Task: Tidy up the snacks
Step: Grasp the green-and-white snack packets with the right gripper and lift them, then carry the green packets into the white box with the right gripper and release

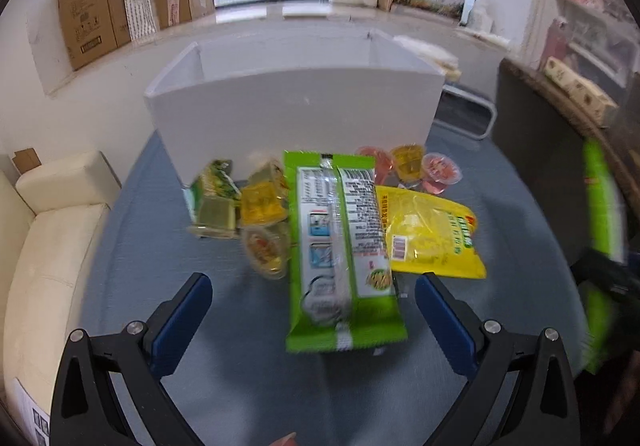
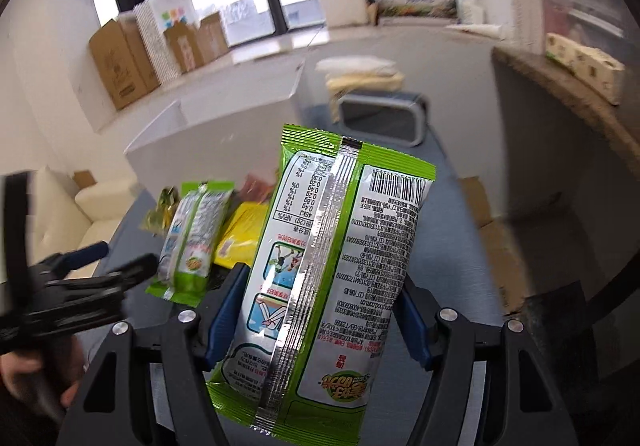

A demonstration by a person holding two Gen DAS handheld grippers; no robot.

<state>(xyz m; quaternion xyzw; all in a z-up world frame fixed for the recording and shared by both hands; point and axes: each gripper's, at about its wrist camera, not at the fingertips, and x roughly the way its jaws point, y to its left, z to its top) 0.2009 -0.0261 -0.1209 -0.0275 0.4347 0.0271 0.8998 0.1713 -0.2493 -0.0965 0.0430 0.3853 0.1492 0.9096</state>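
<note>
My right gripper (image 2: pixel 320 294) is shut on a green snack bag (image 2: pixel 324 270) and holds it above the table; it shows blurred at the right edge of the left wrist view (image 1: pixel 600 214). My left gripper (image 1: pixel 314 298) is open, its blue pads on either side of a second green snack bag (image 1: pixel 340 250) that lies back side up on the blue table (image 1: pixel 160 246). A yellow bag (image 1: pixel 432 234), several jelly cups (image 1: pixel 440 168) and small green packets (image 1: pixel 214 198) lie in front of a white divided box (image 1: pixel 292 118).
A cream sofa (image 1: pixel 52 230) is left of the table. A grey bin (image 1: pixel 464 114) stands behind the white box. Cardboard boxes (image 1: pixel 92 10) line the windowsill. A dark counter with tissue packs (image 1: pixel 576 90) is at the right.
</note>
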